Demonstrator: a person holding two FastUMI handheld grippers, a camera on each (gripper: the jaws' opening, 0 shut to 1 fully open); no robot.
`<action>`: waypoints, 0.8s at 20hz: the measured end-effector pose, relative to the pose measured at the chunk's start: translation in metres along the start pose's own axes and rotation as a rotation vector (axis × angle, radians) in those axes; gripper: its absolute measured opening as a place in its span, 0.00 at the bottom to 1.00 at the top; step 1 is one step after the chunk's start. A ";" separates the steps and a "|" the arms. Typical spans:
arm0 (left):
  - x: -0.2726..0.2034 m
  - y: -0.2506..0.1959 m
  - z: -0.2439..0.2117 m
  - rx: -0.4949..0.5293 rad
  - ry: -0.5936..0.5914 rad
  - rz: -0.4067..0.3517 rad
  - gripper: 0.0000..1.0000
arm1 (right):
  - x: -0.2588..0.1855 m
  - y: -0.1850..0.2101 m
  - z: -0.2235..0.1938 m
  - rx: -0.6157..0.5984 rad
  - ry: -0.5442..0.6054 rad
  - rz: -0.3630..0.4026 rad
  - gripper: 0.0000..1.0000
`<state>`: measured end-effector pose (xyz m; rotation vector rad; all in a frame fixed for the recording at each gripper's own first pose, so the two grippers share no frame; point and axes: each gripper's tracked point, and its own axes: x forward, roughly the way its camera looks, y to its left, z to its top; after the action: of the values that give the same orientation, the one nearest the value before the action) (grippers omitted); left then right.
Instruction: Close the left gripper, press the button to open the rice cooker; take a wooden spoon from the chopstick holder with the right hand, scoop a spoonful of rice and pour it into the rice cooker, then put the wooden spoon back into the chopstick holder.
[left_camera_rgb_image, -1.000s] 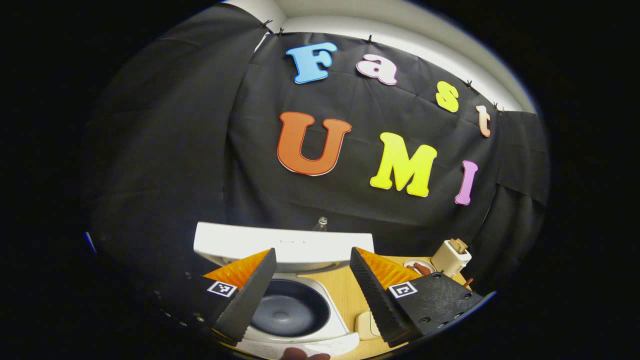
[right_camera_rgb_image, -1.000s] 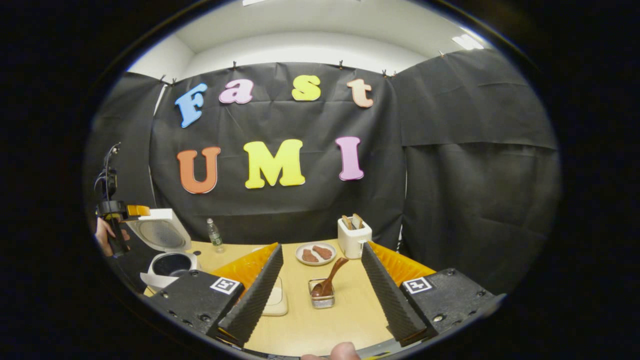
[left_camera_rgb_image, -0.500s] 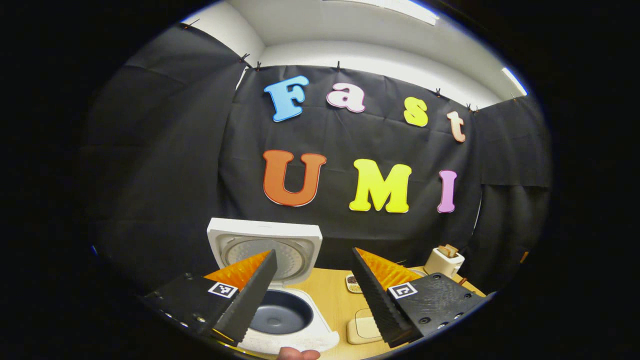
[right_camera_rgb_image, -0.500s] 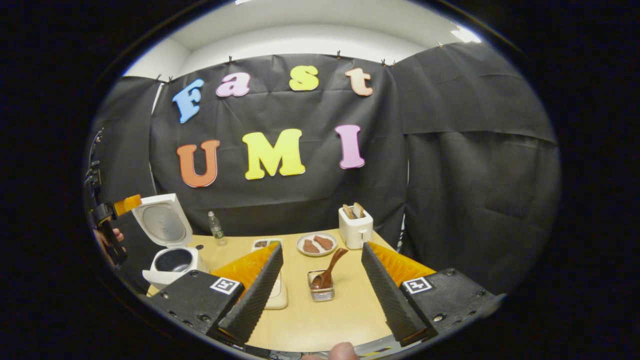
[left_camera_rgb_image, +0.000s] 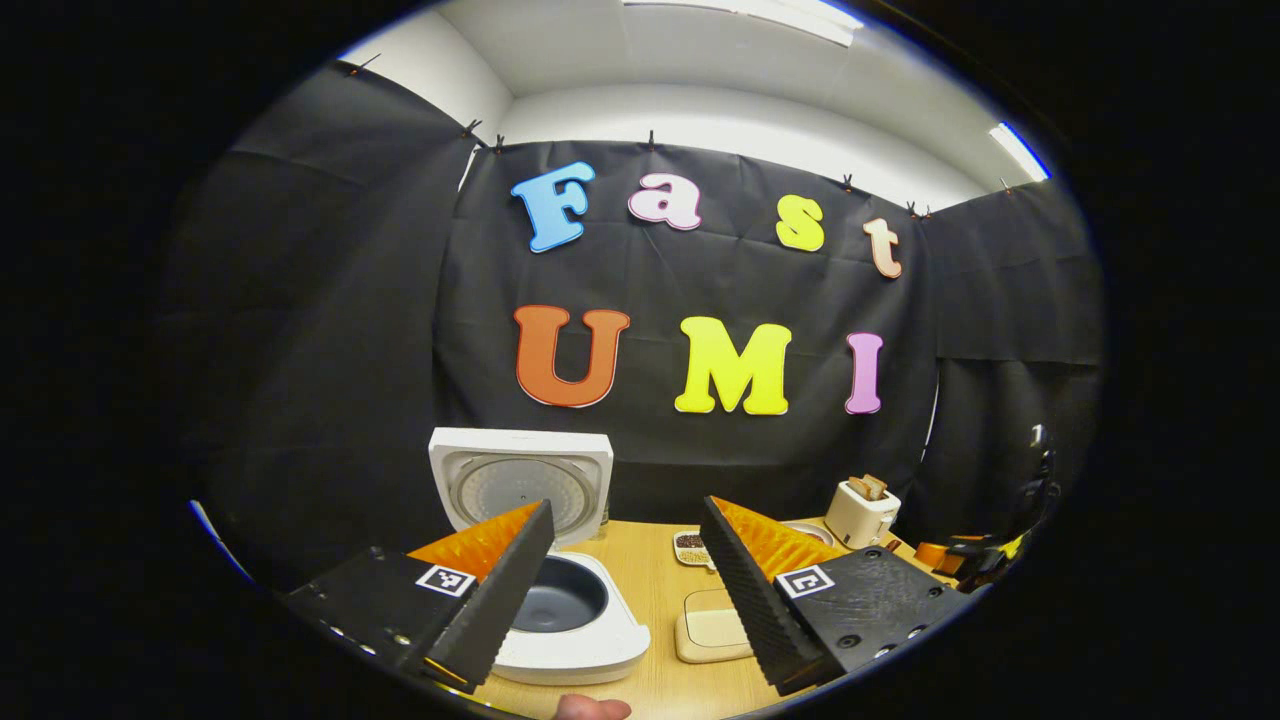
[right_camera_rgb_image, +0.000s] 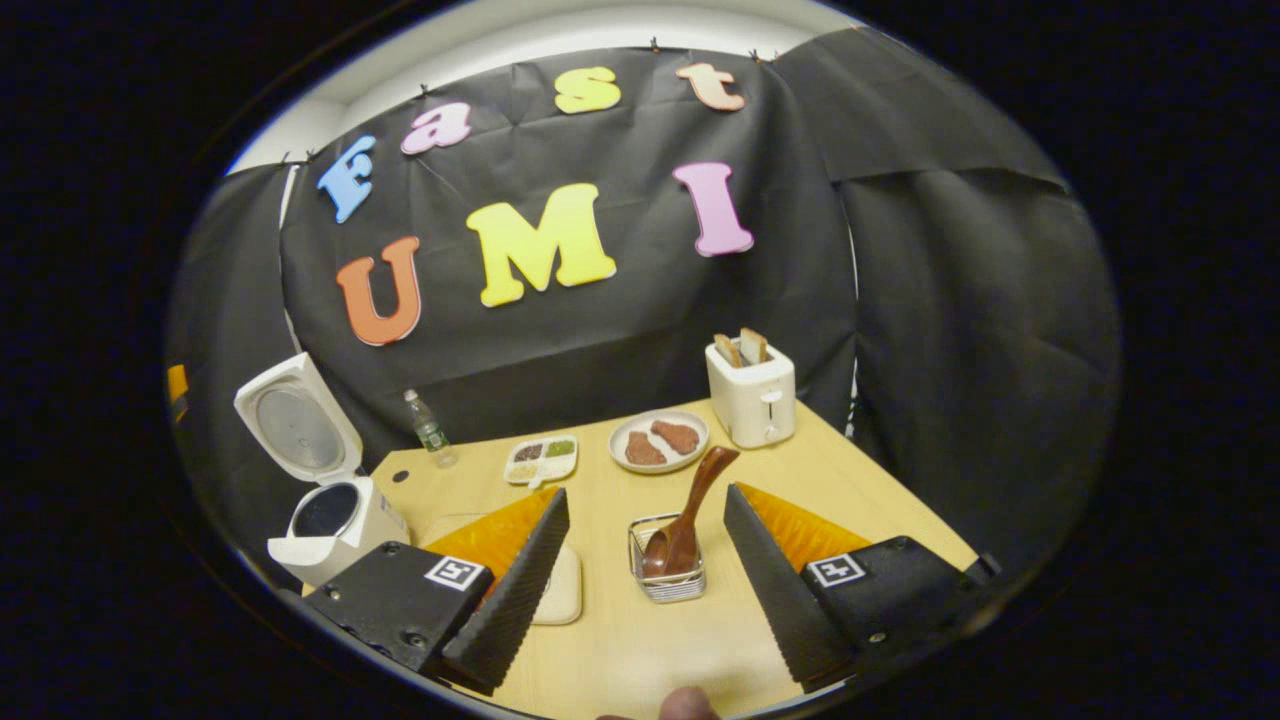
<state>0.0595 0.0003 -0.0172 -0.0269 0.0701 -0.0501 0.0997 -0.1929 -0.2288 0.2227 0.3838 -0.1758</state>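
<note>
The white rice cooker (left_camera_rgb_image: 575, 630) stands open on the wooden table, its lid (left_camera_rgb_image: 520, 485) upright and the dark inner pot (left_camera_rgb_image: 560, 603) bare. My left gripper (left_camera_rgb_image: 628, 600) is open, held just in front of and above the cooker, touching nothing. In the right gripper view the cooker (right_camera_rgb_image: 335, 520) sits at the table's left end. A brown wooden spoon (right_camera_rgb_image: 690, 505) leans in a wire chopstick holder (right_camera_rgb_image: 668, 578), straight ahead of my open right gripper (right_camera_rgb_image: 640, 595), a short way beyond its fingertips.
A flat beige dish (right_camera_rgb_image: 563, 598) lies left of the holder, partly behind a finger. Farther back are a compartment tray of grains (right_camera_rgb_image: 542, 460), a plate (right_camera_rgb_image: 615, 437) with two brown pieces, a white toaster (right_camera_rgb_image: 752, 395) and a small bottle (right_camera_rgb_image: 430, 432).
The left gripper has drawn back from the cooker, whose lid now stands fully up. The right gripper has moved forward and tipped down, so the spoon and holder look closer.
</note>
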 end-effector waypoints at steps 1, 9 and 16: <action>0.000 0.002 0.001 0.002 0.007 0.018 0.94 | 0.015 -0.008 -0.010 0.028 0.029 -0.004 1.00; -0.007 -0.007 -0.003 -0.005 0.045 0.107 0.94 | 0.119 -0.052 -0.046 0.195 0.168 0.019 1.00; -0.004 0.001 -0.008 -0.037 0.090 0.181 0.94 | 0.178 -0.053 -0.052 0.211 0.209 0.059 0.88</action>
<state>0.0551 0.0014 -0.0254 -0.0555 0.1628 0.1311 0.2332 -0.2533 -0.3546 0.4623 0.5666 -0.1348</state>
